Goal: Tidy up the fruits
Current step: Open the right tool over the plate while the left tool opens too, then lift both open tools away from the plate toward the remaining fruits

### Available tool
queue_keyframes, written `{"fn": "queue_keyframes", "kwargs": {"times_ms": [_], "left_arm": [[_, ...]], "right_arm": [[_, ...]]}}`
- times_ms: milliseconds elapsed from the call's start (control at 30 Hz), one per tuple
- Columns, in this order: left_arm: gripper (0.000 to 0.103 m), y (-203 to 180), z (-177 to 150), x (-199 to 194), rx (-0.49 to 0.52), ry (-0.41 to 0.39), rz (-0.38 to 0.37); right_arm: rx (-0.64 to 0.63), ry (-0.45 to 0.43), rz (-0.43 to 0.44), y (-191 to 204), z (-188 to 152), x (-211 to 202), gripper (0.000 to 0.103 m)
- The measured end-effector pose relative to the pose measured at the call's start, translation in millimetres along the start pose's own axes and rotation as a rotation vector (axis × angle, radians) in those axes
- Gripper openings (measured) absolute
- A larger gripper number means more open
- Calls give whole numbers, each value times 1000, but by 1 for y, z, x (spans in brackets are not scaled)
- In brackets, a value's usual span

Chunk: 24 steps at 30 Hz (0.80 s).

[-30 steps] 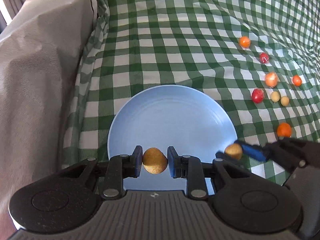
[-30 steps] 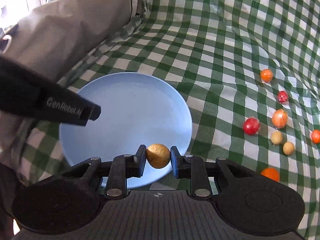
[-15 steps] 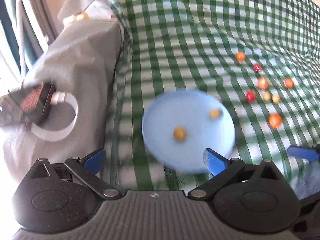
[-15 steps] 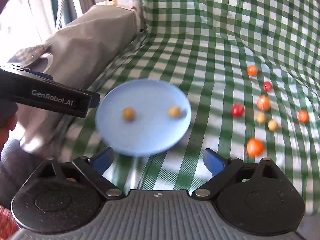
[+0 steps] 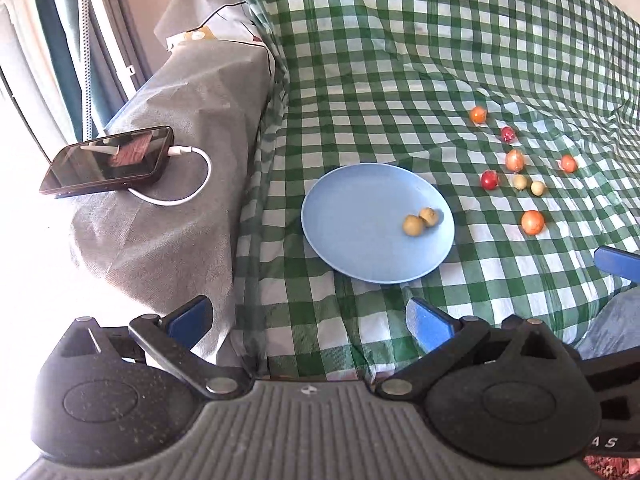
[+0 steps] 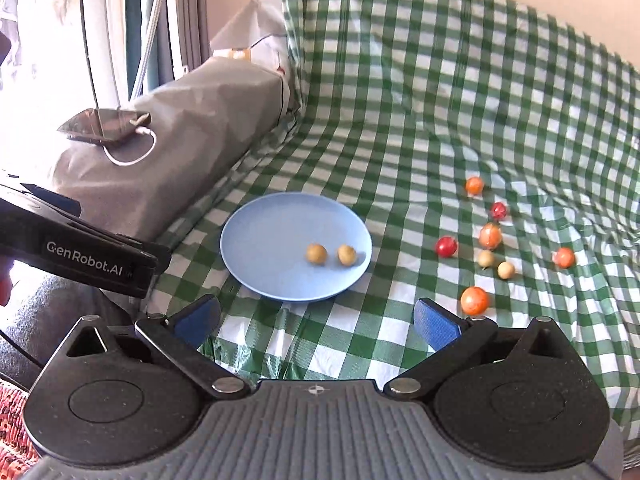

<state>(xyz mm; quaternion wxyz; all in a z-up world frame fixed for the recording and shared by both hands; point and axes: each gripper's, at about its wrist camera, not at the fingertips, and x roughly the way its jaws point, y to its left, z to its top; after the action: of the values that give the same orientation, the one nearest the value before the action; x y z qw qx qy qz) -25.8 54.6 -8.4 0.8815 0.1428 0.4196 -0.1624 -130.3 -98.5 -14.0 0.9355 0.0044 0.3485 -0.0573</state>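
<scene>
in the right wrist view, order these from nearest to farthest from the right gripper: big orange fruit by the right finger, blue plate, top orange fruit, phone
Measured from the open right gripper:
1. Big orange fruit, just beyond its right finger.
2. Blue plate, ahead, slightly left; near rim close, so nearly tied with the fruit.
3. Top orange fruit, far right of the checked cloth.
4. Phone, far left on the grey cover.

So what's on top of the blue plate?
Two small yellow-brown fruits sit on the blue plate, close together near its right side. Whatever is beneath the plate is hidden, apart from the green checked cloth around it.
</scene>
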Motion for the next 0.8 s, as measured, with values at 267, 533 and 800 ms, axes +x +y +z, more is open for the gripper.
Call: {"fn": "queue_keyframes", "kwargs": {"times_ms": [267, 533, 800], "left_arm": [[103, -6, 0, -14, 19, -33, -9], [103, -7, 0, -12, 20, -14, -9], [103, -7, -3, -9, 22, 5, -3]], "right_arm": [[33, -37, -20, 4, 0, -8, 102], [33, -44, -24, 9, 1, -9, 102], [38, -43, -21, 8, 0, -8, 102]]}}
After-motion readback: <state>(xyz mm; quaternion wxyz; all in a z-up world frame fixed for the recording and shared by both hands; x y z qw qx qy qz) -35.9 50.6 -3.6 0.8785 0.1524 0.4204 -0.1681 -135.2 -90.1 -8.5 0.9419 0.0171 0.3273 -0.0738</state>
